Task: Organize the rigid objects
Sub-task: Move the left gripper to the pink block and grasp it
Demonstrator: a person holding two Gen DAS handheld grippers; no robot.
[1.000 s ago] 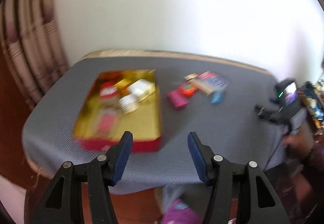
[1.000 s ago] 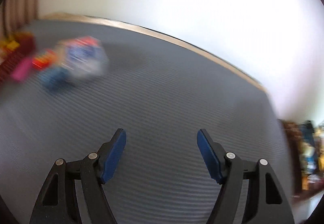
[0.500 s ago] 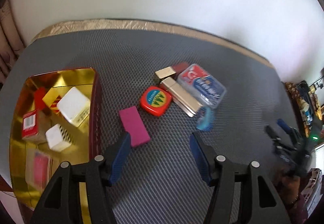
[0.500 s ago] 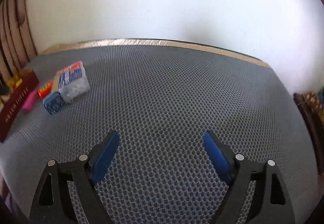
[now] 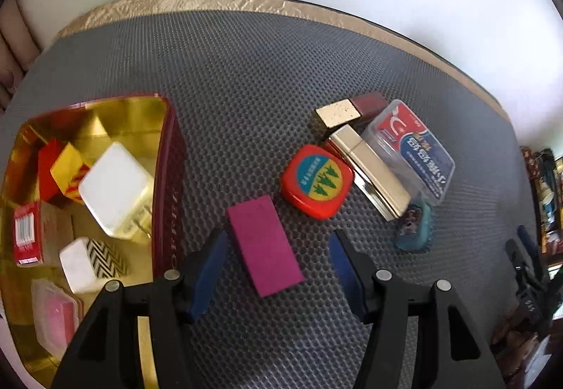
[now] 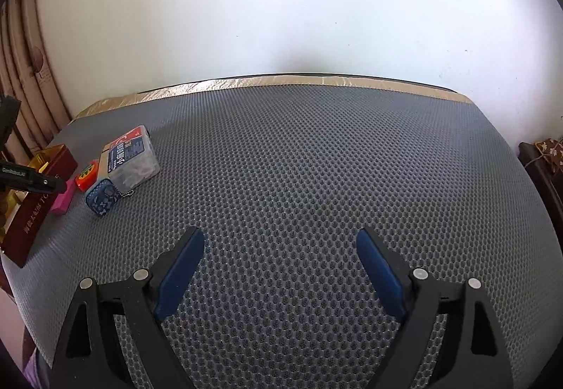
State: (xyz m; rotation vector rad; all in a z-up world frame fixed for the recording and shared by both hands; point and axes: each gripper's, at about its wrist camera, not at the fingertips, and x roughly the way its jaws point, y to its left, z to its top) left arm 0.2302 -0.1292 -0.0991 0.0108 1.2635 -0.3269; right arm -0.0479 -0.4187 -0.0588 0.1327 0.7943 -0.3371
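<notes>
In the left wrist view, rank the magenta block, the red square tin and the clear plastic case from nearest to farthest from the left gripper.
Measured from the left gripper:
1. Magenta block: lies between the open fingers.
2. Red square tin: just beyond, slightly right.
3. Clear plastic case: farthest, up to the right, behind the gold box.

Domestic room, apparently a living space. Evidence: a plain white wall [image 6: 281, 19] directly behind the counter [image 6: 316, 160], which carries a grey honeycomb mat; pleated beige curtains [image 6: 24, 89] left of the counter; cluttered dark wooden furniture [image 5: 543, 199] with household oddments right of it.
</notes>
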